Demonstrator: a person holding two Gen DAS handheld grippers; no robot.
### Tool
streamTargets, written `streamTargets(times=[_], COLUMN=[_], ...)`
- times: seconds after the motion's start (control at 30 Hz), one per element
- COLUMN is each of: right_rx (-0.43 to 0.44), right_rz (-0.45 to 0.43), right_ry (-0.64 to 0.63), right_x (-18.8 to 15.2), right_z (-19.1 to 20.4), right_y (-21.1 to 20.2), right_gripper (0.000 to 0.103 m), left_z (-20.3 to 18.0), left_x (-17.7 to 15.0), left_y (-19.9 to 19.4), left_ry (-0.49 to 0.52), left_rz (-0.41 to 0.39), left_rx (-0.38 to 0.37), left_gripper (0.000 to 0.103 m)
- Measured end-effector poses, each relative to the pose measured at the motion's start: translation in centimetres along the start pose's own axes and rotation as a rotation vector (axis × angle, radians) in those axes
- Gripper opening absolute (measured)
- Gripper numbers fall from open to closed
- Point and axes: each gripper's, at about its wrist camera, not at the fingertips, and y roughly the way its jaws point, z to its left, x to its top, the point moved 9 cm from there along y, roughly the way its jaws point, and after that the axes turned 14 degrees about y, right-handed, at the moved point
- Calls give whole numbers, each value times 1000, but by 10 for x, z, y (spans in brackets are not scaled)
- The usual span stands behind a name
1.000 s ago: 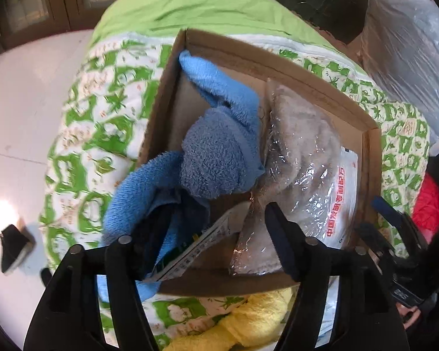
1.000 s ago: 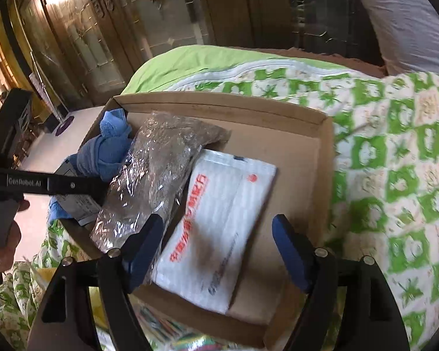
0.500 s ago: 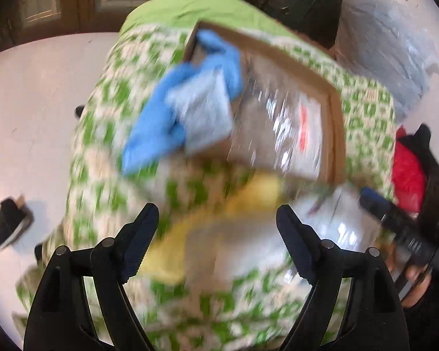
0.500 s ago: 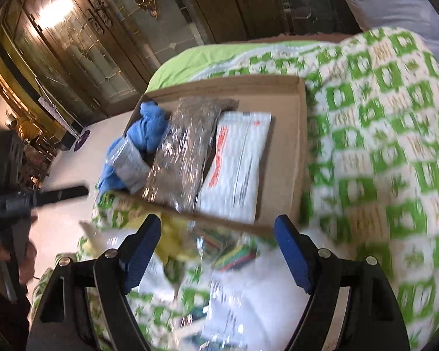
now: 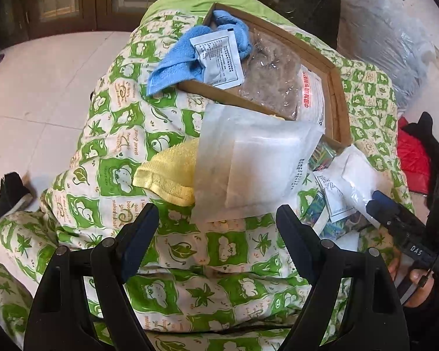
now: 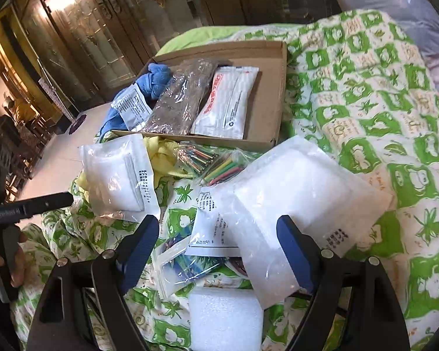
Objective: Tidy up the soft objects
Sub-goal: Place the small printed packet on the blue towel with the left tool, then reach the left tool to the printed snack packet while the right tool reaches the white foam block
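both grippers, left gripper (image 5: 216,225) and right gripper (image 6: 218,234), stand wide with nothing between them, the right's jaws just opening further. packets, possibly gauze, lie mid-frame on the quilt (image 6: 365,93) below the upper-centre cardboard box (image 6: 275,93).

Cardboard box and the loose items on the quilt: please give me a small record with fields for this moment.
surface: green and white quilt
container: cardboard box, open top, lying on the quilt
in box: blue towel hanging over the box's edge, small white sachet, clear bag of brown material, white pouch with red print
outside box: yellow cloth, frosted bag, large white bag, bag of coloured sticks, foam block
left gripper: jaws open, empty
right gripper: jaws open, empty
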Motion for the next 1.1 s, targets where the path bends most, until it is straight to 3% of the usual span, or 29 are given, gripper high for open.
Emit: streamTargets(times=[0.07,0.2,0.43,0.67,0.77,0.9,1.0,1.1], right_rx=[-5,-12,-11,4,0,-2,3,25], right_rz=[-6,-4,40,113,126,166,216,253], right_ry=[3,3,15,66,103,133,148,150], right_x=[1,-1,-4,-10,-4,2,-1,-7], right_z=[-2,-3,-4,-1,-5,-11,-14,-14], right_y=[1,1,4,-3,-8,-19,-29,-41], right_gripper=[89,89,89,89,89,89,89,89], left_z=[-2,-10,-24,-50,-88,-146,-161,-157], left_x=[-1,-1,-5,-4,-8,-21,-23,-16], left_y=[0,4,24,36,44,67,80,92], left_ry=[9,48,109,79,178,393,441,420], left_rz=[1,16,108,127,161,242,273,282], left_rx=[3,13,29,-59,-103,-118,-111,-93], left_gripper=[83,83,83,83,83,83,83,83])
